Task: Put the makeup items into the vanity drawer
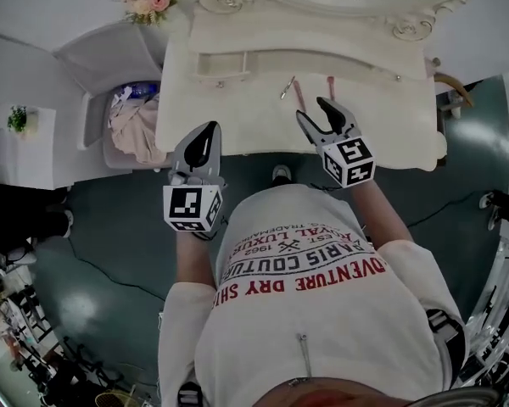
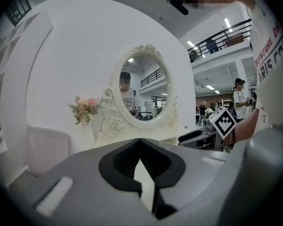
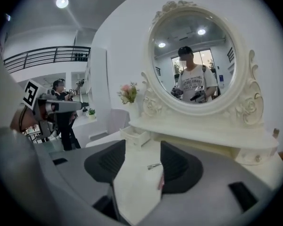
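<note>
Jaws on my right gripper (image 1: 311, 111) wide and empty, silvery makeup tool (image 3: 154, 165) on the vanity top (image 1: 237, 113) just ahead between them, open drawer (image 3: 134, 136) beyond to their left, left gripper (image 1: 204, 136) jaws closed together on nothing

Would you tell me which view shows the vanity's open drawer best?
The head view: it looks down into the open drawer. The right gripper view shows the drawer only from outside; the left gripper view does not show it.
</note>
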`<state>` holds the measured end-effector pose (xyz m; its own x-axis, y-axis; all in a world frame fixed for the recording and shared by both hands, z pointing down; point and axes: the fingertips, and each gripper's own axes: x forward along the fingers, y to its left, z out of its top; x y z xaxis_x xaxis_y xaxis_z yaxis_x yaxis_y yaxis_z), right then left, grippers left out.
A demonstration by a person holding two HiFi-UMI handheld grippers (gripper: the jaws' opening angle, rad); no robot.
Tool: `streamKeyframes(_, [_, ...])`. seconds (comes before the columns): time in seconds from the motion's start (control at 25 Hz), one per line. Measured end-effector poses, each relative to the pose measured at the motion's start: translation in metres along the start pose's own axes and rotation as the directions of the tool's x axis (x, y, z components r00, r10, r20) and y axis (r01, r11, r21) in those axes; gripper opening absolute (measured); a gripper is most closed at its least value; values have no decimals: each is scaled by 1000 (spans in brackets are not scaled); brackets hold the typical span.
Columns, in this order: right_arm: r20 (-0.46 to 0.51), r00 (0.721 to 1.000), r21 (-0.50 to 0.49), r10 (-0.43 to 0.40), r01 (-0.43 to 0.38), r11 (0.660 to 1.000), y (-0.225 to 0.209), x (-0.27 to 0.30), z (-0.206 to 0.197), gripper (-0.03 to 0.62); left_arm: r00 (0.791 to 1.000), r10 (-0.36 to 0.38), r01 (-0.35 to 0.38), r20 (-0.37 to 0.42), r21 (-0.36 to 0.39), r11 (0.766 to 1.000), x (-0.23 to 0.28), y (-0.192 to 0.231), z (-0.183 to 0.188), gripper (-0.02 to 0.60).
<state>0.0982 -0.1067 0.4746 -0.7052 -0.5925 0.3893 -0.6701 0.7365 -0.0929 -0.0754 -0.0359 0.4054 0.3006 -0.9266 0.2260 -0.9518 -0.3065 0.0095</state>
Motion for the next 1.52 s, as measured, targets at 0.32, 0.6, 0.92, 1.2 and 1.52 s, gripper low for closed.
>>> streamKeyframes(0.32, [-132, 991, 28, -21, 25, 999, -50, 21, -30, 213, 998, -59, 59, -31, -6, 998, 66, -12, -3, 11])
streamKeyframes(0.6, [-317, 946, 80, -58, 87, 993, -61, 52, -73, 213, 986, -153, 153, -72, -15, 988, 104, 6, -10, 11])
streamKeyframes(0.92, [-489, 860, 123, -143, 231, 965, -64, 72, -124, 201, 946, -275, 283, -170, 23, 959, 123, 24, -29, 11])
streamKeyframes(1.2, [-539, 807, 105, -242, 349, 931, -72, 77, -139, 105, 925, -331, 340, -188, 17, 940, 126, 36, -41, 11])
streamKeyframes(1.52, [-504, 820, 64, -270, 348, 935, -75, 78, -105, 51, 924, -344, 352, -167, 24, 936, 122, 47, -33, 11])
